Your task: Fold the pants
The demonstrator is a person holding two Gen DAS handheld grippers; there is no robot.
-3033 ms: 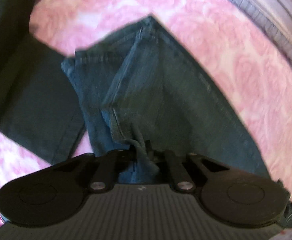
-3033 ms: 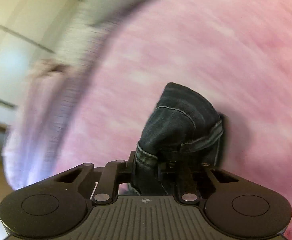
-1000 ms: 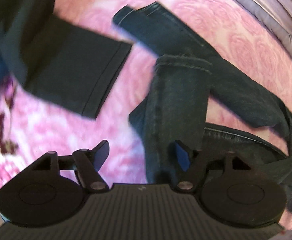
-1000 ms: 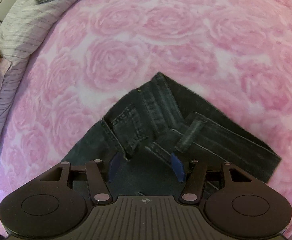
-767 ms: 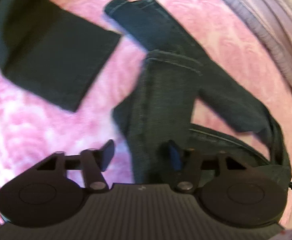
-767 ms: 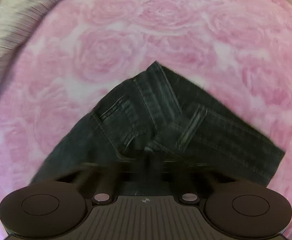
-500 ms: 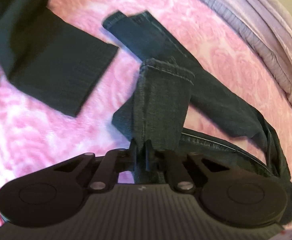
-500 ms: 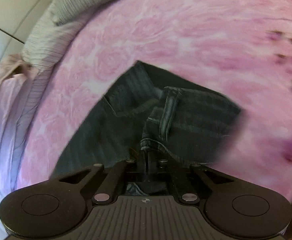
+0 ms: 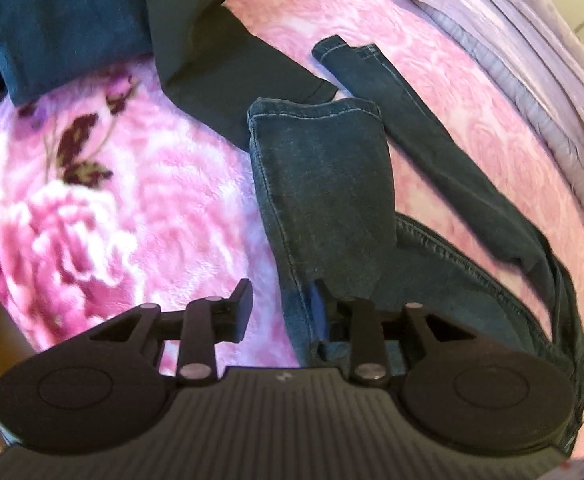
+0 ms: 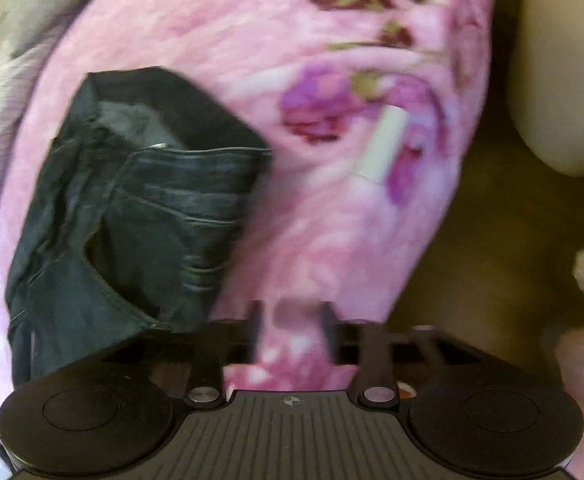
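Note:
The dark blue jeans lie on a pink rose-patterned blanket point(image 9: 92, 220). In the left wrist view one leg point(image 9: 323, 184) is folded back over the seat, with its hem toward the top, and the other leg point(image 9: 431, 140) runs off to the upper left. My left gripper point(image 9: 280, 306) is opening. Its right finger point(image 9: 317, 312) rests against the folded leg's near end, its left finger point(image 9: 244, 304) is over bare blanket, and the pads do not press the cloth. In the blurred right wrist view the jeans' waist and pocket point(image 10: 152, 208) lie at the left. My right gripper point(image 10: 292, 320) is opening over blanket, nothing between its fingers.
A black garment point(image 9: 232, 64) and a teal one point(image 9: 64, 12) lie past the hem. Lilac striped bedding point(image 9: 531, 60) is bunched at the upper right. A small white tube point(image 10: 383, 144) lies on the blanket. The bed edge and brown floor point(image 10: 471, 240) are to the right.
Both grippers were shut on denim half a second ago and have since let go. The right one has swung right, off the waist. The left one has shifted left along the folded leg.

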